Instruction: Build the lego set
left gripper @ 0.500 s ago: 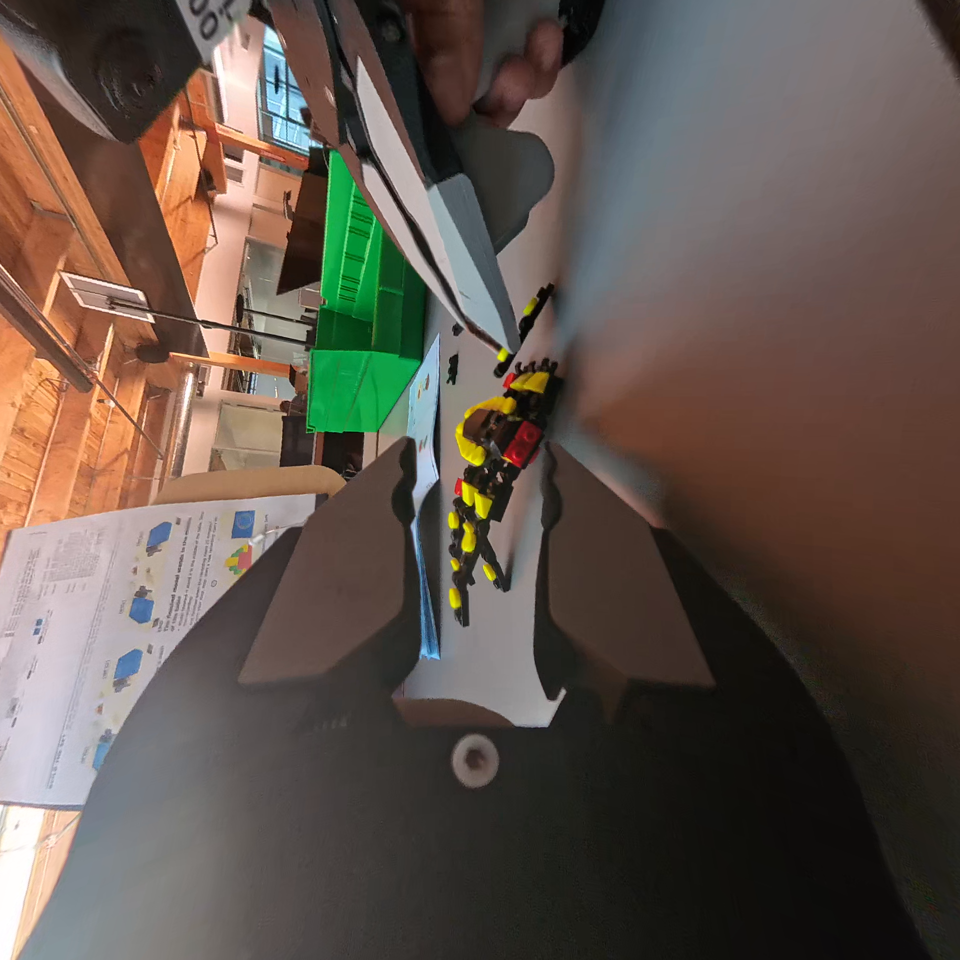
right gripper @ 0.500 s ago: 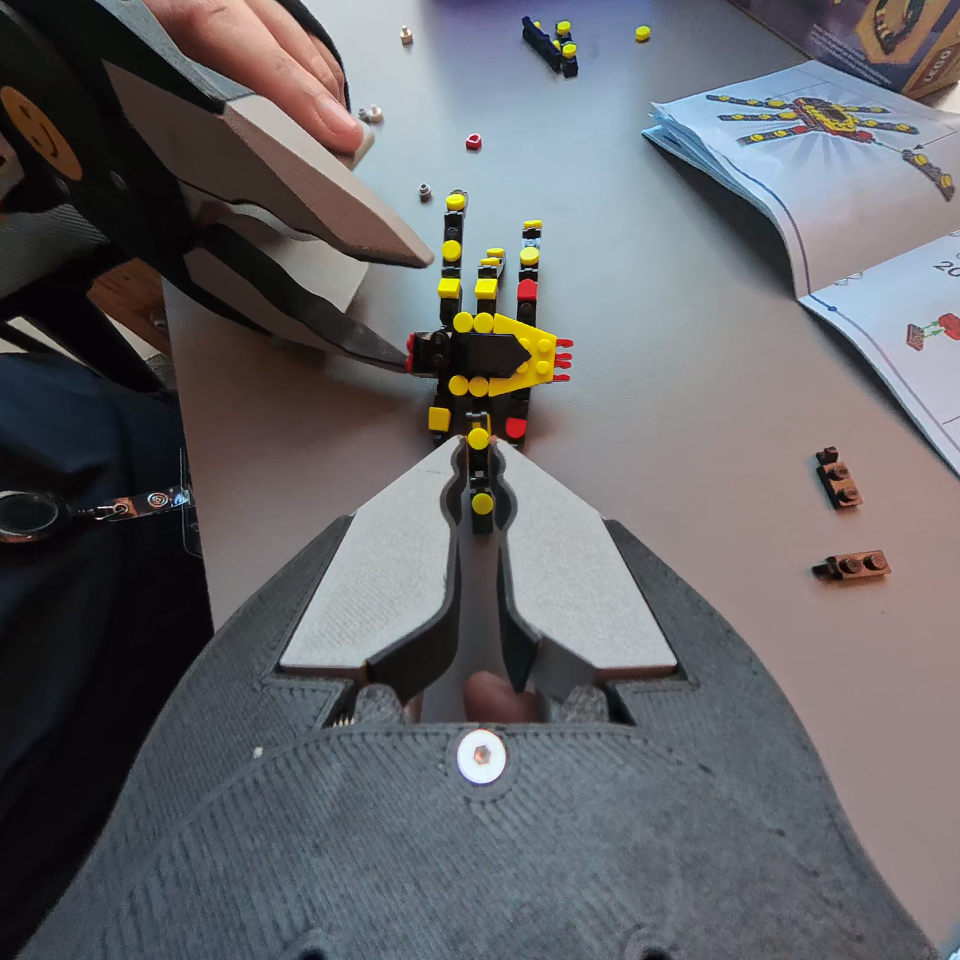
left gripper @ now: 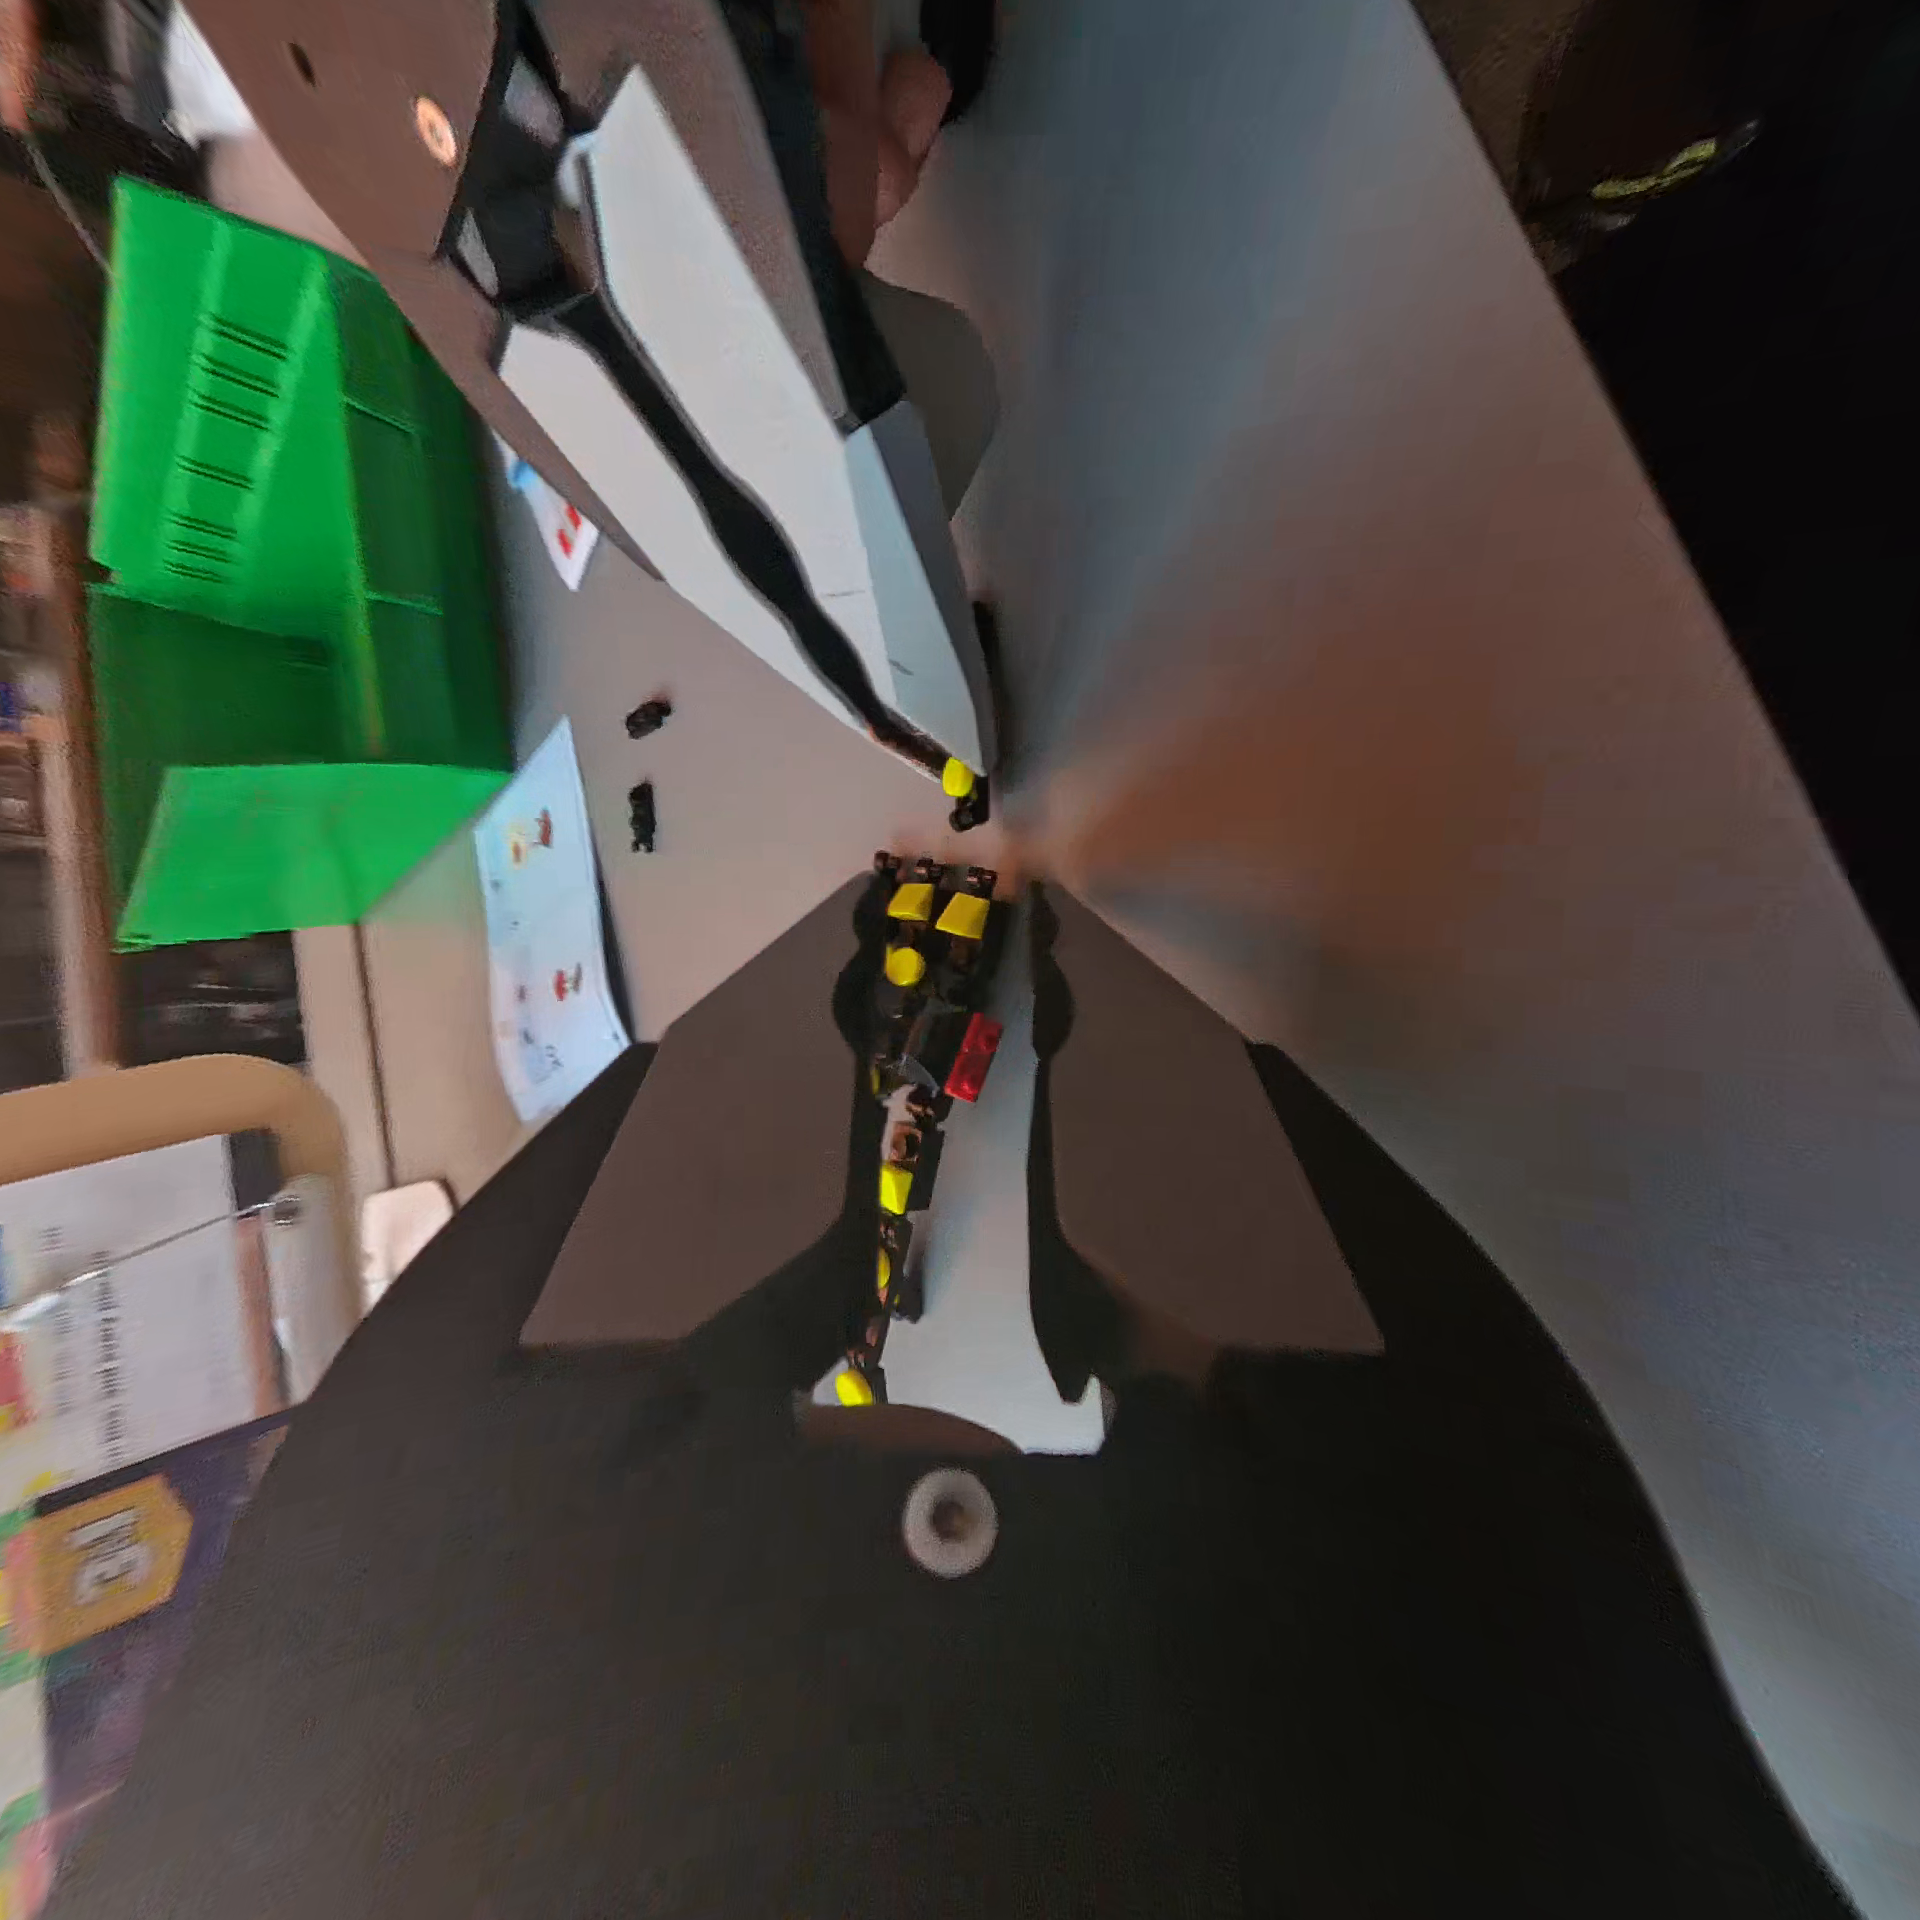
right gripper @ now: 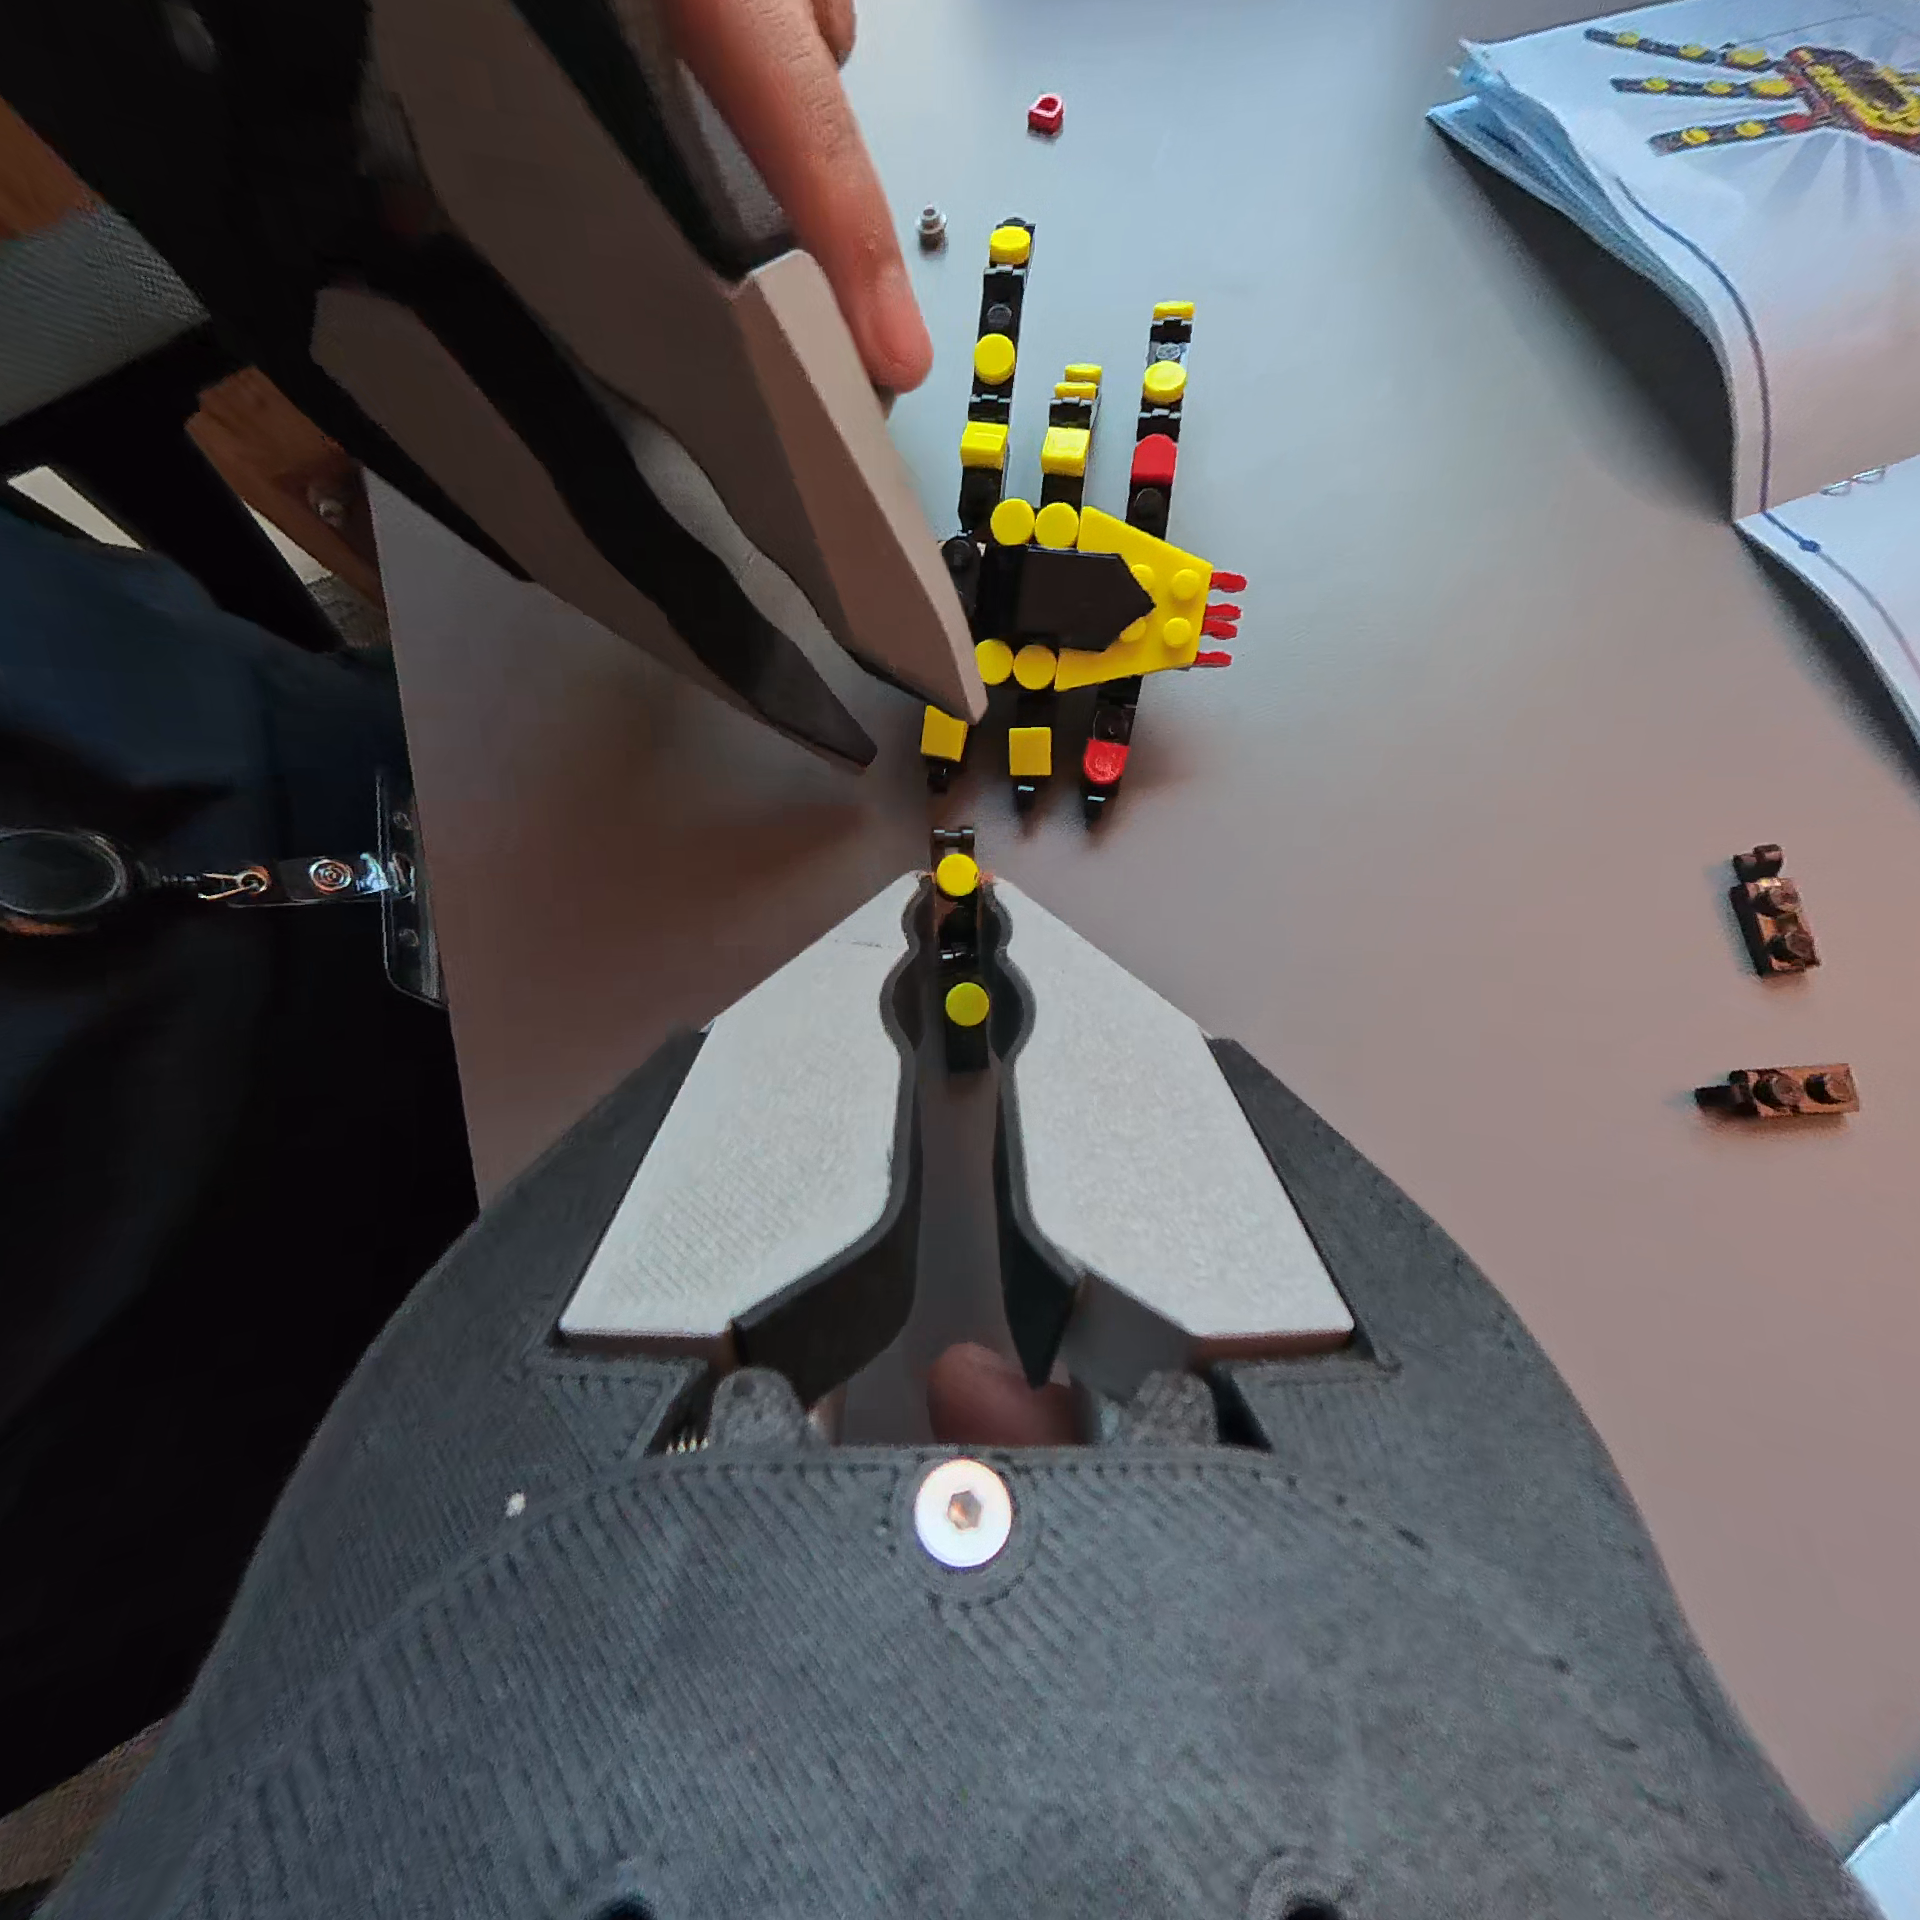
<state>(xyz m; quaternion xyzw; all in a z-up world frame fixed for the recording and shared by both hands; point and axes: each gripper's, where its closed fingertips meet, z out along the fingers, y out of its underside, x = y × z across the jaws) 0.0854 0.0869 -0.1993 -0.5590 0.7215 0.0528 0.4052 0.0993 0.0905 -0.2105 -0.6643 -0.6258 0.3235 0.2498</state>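
The black and yellow lego spider (right gripper: 1081,603) lies flat on the grey table (right gripper: 1455,727), with red claws to the right and legs above and below its body. My right gripper (right gripper: 956,881) is shut on a black leg segment with yellow round tiles (right gripper: 966,1003). The segment's tip is a small gap short of the spider's leftmost lower leg stub (right gripper: 943,738). My left gripper (right gripper: 925,738) comes in from the upper left, open, with one finger over the spider's rear end. In the left wrist view the spider (left gripper: 920,966) shows between the left gripper's (left gripper: 951,888) fingers, against one finger.
An open instruction booklet (right gripper: 1662,260) lies at the right. Two dark brown plates (right gripper: 1771,914) (right gripper: 1782,1091) lie right of the spider. A red piece (right gripper: 1047,112) and a grey stud (right gripper: 932,223) lie beyond it. A green bin (left gripper: 281,582) stands at the back. The table edge (right gripper: 416,831) runs along the left. The grippers are tip to tip, or close to it. Left tips and right tips are each some 20 centimeters from the red piece (right gripper: 1047,112).
My right gripper has shifted the leg segment from the spider's middle lower leg to in front of the leftmost stub. My left gripper has moved down onto the spider's rear.
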